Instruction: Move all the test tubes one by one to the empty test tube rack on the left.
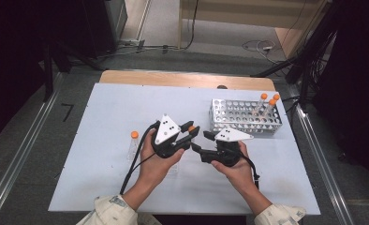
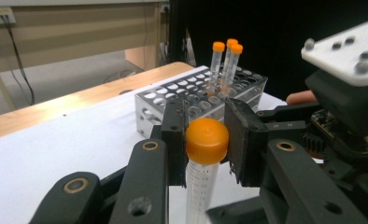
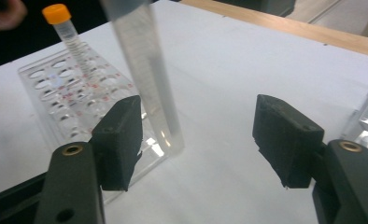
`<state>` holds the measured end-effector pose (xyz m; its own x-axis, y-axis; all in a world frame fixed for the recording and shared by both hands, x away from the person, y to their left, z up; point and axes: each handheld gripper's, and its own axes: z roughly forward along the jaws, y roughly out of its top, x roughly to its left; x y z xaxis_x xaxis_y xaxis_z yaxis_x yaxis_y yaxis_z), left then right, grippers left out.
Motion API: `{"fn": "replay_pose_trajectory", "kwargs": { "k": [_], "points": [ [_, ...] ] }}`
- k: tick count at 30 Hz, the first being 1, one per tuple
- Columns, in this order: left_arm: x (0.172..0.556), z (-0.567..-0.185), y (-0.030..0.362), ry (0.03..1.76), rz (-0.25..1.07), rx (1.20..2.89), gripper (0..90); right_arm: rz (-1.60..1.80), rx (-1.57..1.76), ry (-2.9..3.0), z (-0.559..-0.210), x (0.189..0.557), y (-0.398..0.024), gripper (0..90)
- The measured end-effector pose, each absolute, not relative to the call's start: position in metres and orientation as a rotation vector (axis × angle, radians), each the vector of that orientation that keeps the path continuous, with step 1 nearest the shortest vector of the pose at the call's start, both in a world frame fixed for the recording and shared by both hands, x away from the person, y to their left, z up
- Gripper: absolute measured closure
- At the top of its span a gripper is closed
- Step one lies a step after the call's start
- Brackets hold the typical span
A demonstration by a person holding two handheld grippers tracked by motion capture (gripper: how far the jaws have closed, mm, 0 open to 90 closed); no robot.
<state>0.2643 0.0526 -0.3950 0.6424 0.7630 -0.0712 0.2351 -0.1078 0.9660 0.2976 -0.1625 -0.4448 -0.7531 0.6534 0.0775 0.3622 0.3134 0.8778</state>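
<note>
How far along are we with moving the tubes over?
Done: three orange-capped tubes stand in the metal rack. In hand: left gripper clamps a fourth tube by its cap; right gripper is open. Left: one tube in the clear rack.

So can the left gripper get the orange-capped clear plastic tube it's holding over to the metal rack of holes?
Probably yes. The left gripper is clamped on the orange-capped clear plastic tube, and the metal rack stands just beyond; only the open right gripper sits close beside the path.
</note>
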Motion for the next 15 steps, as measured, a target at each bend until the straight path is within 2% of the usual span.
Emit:
{"fn": "replay_pose_trajectory", "kwargs": {
  "k": [15],
  "points": [
    [0.256,-0.380,0.104,0.900,0.620,1.598,71.3,1.439,0.956,2.275,-0.449,0.297,-0.177,26.5]
  ]
}}
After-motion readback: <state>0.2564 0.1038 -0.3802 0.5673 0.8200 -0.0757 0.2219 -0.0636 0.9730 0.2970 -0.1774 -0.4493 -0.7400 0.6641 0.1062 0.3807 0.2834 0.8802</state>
